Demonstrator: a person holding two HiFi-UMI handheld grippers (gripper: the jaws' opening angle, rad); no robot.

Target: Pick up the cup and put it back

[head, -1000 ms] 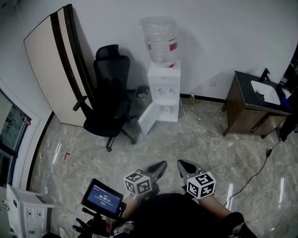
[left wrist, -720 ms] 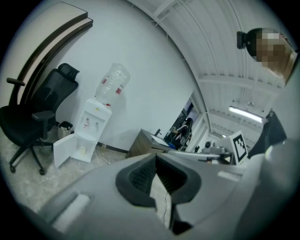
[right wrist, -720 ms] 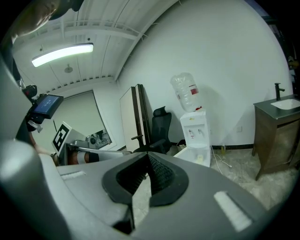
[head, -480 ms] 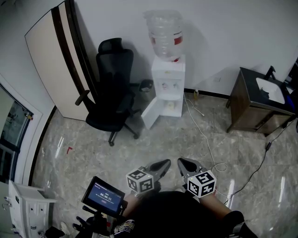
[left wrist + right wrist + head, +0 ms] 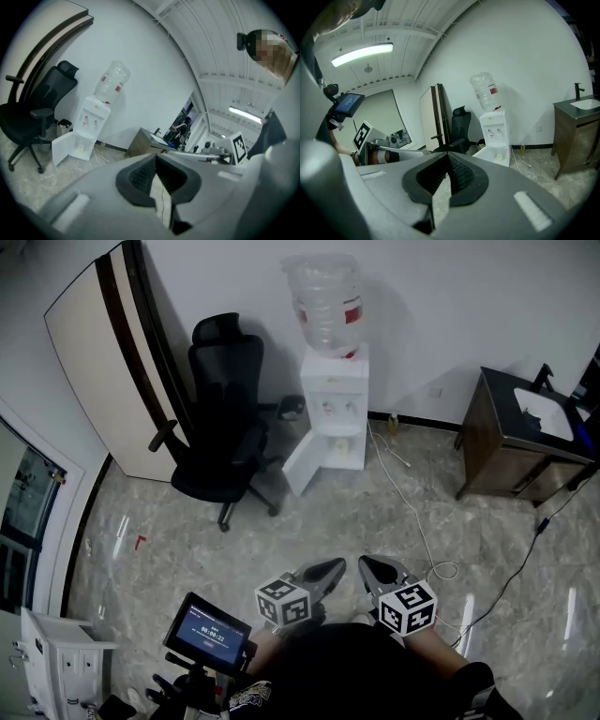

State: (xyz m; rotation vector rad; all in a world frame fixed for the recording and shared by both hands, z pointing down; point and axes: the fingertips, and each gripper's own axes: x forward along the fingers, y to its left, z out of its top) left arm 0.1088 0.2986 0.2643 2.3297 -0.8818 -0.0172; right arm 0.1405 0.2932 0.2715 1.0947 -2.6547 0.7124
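Head view, cup (image 5: pixel 344 449): a small pale shape, too small to make out well, standing in the open lower compartment of the water dispenser (image 5: pixel 335 395) at the far wall, well apart from both grippers.
Dispenser: white, with its lower door (image 5: pixel 305 465) swung open to the left and a clear bottle (image 5: pixel 325 301) upside down on top.
Around it: a black office chair (image 5: pixel 225 427) is just left of it. A white cable (image 5: pixel 412 521) runs over the floor to its right, and a wooden cabinet (image 5: pixel 511 451) with a sink stands at the far right.
Left gripper (image 5: pixel 333 565): near and low in the view, jaws closed tip to tip with nothing between them.
Right gripper (image 5: pixel 366 563): just beside the left one, jaws likewise closed and empty.
Near left: a small lit screen (image 5: pixel 208 628) on a stand.
Change from a second ago: dispenser, chair and cabinet sit slightly higher in the head view. Both grippers keep much the same place, closed as before, and the cup is still in its compartment.
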